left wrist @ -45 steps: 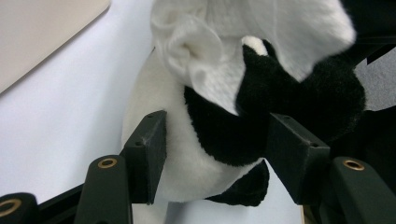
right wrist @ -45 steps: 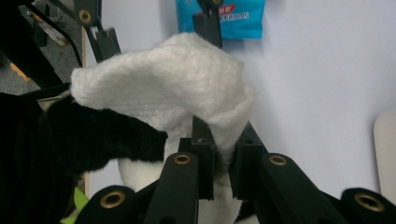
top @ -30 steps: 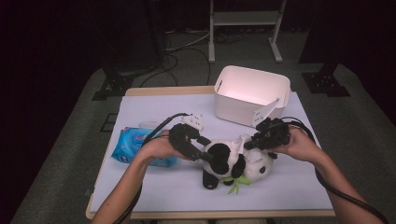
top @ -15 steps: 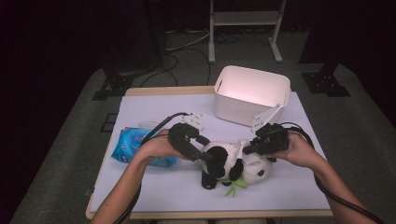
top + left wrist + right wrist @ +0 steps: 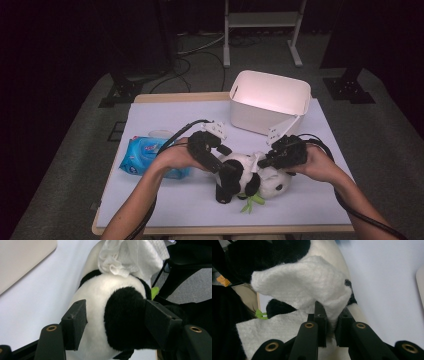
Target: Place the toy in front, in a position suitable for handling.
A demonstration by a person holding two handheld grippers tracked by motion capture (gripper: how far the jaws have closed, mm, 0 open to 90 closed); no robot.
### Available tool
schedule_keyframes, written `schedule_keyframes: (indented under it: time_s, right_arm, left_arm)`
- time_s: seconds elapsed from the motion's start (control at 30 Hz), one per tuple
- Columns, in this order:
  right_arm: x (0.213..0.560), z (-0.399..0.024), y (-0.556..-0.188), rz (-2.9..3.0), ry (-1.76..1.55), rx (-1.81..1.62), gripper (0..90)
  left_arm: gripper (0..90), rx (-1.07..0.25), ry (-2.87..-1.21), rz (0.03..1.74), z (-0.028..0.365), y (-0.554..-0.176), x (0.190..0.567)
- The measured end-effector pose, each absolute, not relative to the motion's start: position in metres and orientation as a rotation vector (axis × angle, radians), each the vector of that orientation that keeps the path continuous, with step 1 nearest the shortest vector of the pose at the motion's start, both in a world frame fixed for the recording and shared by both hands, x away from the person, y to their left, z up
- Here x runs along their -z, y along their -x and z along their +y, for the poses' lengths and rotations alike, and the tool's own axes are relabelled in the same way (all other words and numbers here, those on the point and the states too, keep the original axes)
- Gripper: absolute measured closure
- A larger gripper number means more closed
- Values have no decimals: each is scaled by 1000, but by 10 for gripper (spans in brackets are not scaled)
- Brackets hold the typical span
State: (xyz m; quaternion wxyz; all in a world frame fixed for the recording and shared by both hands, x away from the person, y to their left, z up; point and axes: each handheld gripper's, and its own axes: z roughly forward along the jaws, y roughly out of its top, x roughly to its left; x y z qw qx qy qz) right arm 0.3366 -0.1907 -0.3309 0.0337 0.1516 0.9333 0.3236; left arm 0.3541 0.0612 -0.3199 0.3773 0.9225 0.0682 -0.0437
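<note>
Work in hand looks like wiping down the black-and-white plush panda toy (image 5: 247,179), which lies on its side on the white-covered table (image 5: 165,200), in front of the white rectangular plastic bin (image 5: 267,100) and a little toward the person. Right gripper (image 5: 274,156) has its jaws pinched nearly shut on a fold of a white cloth wet wipe (image 5: 304,287); in the right gripper view the wipe bunches out ahead of the jaws and drapes onto the panda's fur, so the clamp is there to drive the wipe as a pad over the toy. Left gripper (image 5: 220,167) is the fixture: it comes in from the side of the panda away from the bin, and in the left gripper view its jaws straddle a black limb and the white belly. Its jaws have just been opening slightly; the right-hand pad (image 5: 160,325) still sits against the black fur, the left-hand pad (image 5: 75,322) rests at the belly, so my read is a loose, easing hold rather than a firm clamp. Probable reason: stop the soft toy from sliding while the wipe drags across. The blue soft wet-wipe pack (image 5: 145,155) sits left of the panda, beside the left forearm, presumably the wipe's source. Small green plush bamboo sprig (image 5: 252,201) pokes out beneath the panda on the person's side.
</note>
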Motion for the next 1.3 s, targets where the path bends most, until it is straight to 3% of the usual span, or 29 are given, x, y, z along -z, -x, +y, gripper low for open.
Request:
schedule_keyframes:
  time_s: [0.6,1.3]
  right_arm:
    - [332,-184,-330,2879,-434,-976,812]
    - [336,-180,-324,2897,-412,-998,815]
  left_arm:
    - [325,157,-2409,165,45,-355,324]
    - [220,125,-2502,149,21,-353,332]
